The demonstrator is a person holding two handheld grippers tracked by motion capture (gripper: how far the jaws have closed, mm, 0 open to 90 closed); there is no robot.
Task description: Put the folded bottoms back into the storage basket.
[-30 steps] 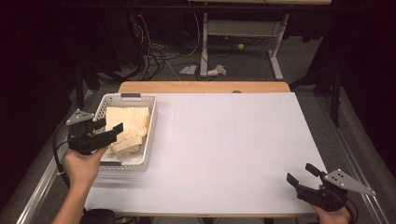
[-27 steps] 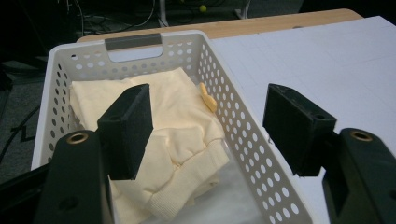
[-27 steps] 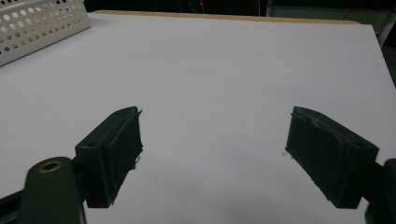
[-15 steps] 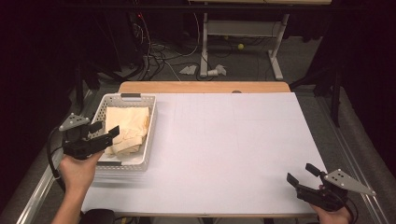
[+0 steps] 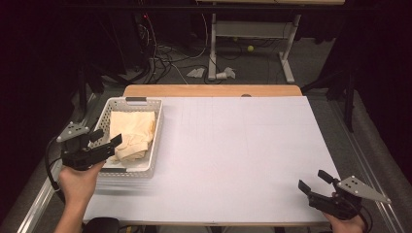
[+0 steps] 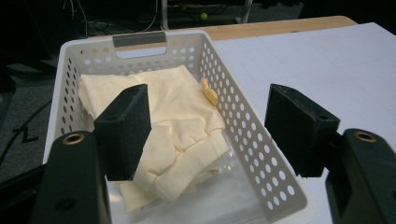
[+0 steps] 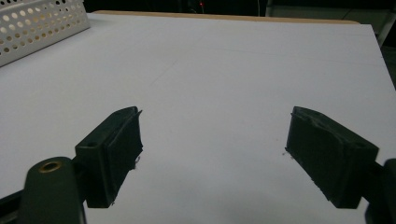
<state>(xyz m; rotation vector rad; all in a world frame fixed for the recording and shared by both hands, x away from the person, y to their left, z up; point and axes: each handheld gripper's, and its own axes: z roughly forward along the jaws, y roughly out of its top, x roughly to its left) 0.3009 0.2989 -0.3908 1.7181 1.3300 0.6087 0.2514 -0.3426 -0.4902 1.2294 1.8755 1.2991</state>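
The left gripper, jaws apart and empty, draws back to the table's left edge from the cream garment left in the white basket; the right gripper waits spread at the near right corner.

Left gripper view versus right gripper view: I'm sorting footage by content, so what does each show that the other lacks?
The left gripper view looks into the white basket, showing the folded cream cloth inside it, clear plastic beneath the cloth, and the grey handle at the basket's far end. Its own left claw stands open before the basket. The right gripper view shows the open right claw over the bare white table. Both share the white table, its wooden far edge, and some of the basket's perforated wall.
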